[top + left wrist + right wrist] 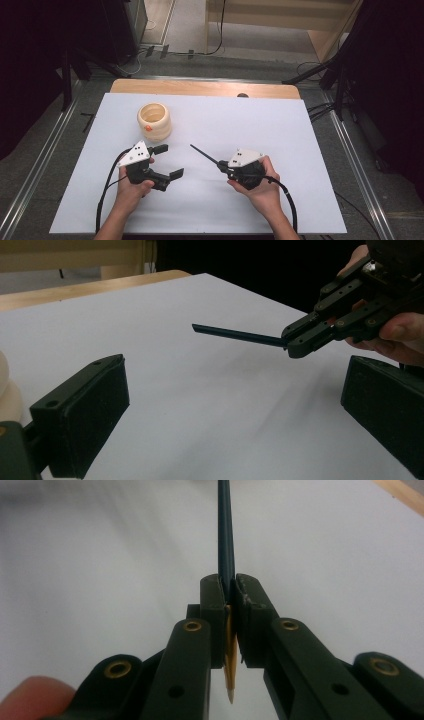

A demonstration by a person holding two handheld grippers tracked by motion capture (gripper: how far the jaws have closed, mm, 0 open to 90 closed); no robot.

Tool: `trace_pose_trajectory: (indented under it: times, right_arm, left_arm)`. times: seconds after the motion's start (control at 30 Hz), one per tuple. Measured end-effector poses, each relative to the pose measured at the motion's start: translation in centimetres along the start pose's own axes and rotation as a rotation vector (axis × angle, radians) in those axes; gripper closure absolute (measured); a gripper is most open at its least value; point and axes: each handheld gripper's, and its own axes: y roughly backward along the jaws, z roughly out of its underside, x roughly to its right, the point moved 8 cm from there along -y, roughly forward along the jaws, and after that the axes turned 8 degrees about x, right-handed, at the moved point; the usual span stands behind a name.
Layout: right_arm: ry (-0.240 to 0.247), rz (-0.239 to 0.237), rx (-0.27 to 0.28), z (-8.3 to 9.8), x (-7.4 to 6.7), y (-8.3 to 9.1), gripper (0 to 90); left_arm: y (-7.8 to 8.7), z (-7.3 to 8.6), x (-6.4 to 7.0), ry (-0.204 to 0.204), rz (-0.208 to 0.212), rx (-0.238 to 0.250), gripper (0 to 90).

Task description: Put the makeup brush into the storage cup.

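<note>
My right gripper (221, 164) is shut on a dark blue pencil (202, 153) at the middle of the white sheet. The pencil's long end sticks out toward the far left, just above the sheet. In the right gripper view the pencil (226, 540) runs straight ahead from between the pads of that gripper (229, 590), and its sharpened wooden tip points back at the camera. My left gripper (169, 161) is open and holds nothing, a short way left of the pencil. In the left gripper view its jaws stand wide apart (235, 400), facing the pencil (235, 334) and the right gripper (295, 342).
A cream ribbed cup (154, 120) with an orange spot stands upright at the far left of the white sheet (280, 130), beyond my left gripper. The table's wooden edge (200, 88) runs along the back. Metal rails and cables lie on the floor around the table.
</note>
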Motion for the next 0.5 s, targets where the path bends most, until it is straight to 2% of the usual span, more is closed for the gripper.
trace_pose_trajectory:
  times: [0.2, 0.23, 0.33, 0.5]
  right_arm:
    - [0.025, -0.018, 0.020, -0.5, -0.9, -0.1, 84.6]
    - [0.039, -0.027, 0.032, -0.7, -1.2, -0.1, 84.6]
    - [0.042, -0.030, 0.036, -0.9, -1.3, -0.1, 84.6]
    - [0.073, -0.054, 0.043, -0.9, -2.0, -0.4, 84.6]
  left_arm:
    - [0.0, -0.1, 0.3, 0.001, 0.011, 0.002, 0.0]
    - [-0.1, -0.1, 0.2, 0.008, 0.011, 0.005, 1.2]
    - [-0.2, 0.0, 0.2, 0.015, 0.007, 0.004, 3.3]
    - [-0.4, 0.1, 0.2, 0.023, -0.004, -0.011, 13.8]
